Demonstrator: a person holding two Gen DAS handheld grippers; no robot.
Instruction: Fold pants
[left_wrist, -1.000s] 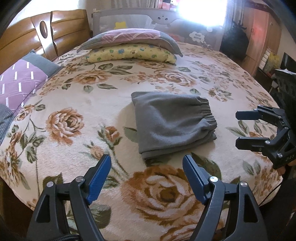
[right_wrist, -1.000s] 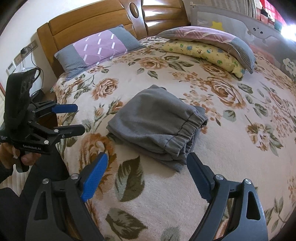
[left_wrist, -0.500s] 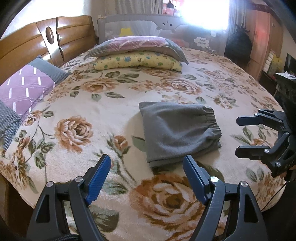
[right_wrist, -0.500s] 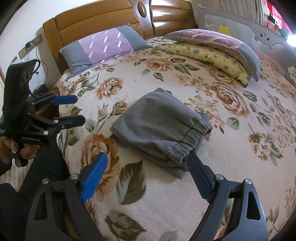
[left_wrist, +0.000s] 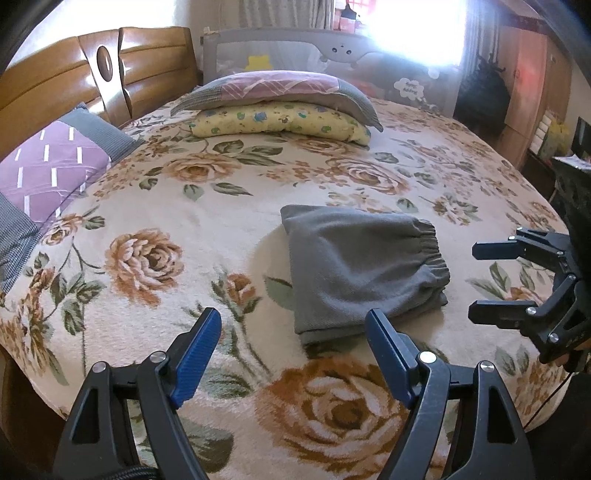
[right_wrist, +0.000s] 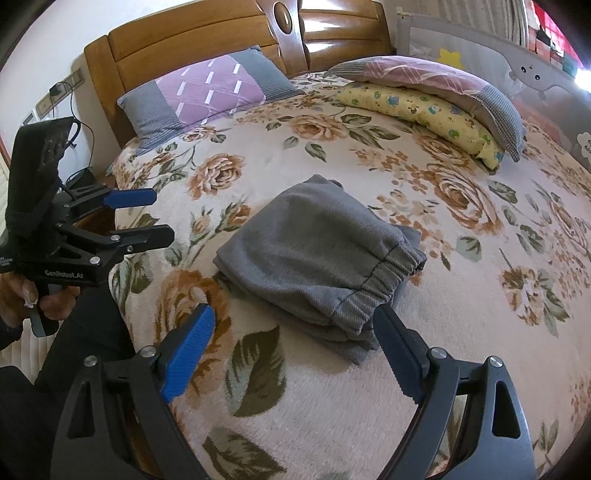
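Note:
The grey pants (left_wrist: 358, 266) lie folded into a compact stack on the floral bedspread (left_wrist: 177, 206), elastic waistband toward the right. They also show in the right wrist view (right_wrist: 317, 254). My left gripper (left_wrist: 295, 332) is open and empty, held back from the near edge of the stack; it also shows in the right wrist view (right_wrist: 147, 218). My right gripper (right_wrist: 295, 332) is open and empty, just short of the waistband end; it also shows in the left wrist view (left_wrist: 480, 280) to the right of the pants.
A purple and grey pillow (left_wrist: 44, 173) lies at the wooden headboard (left_wrist: 74, 70). A yellow pillow (left_wrist: 280, 122) under a pink and grey one lies at the far side by a grey bed rail (left_wrist: 332, 44). The bed's edge is near me.
Both grippers have drawn back and risen a little from the folded pants. The pants have not moved. Both grippers stay open.

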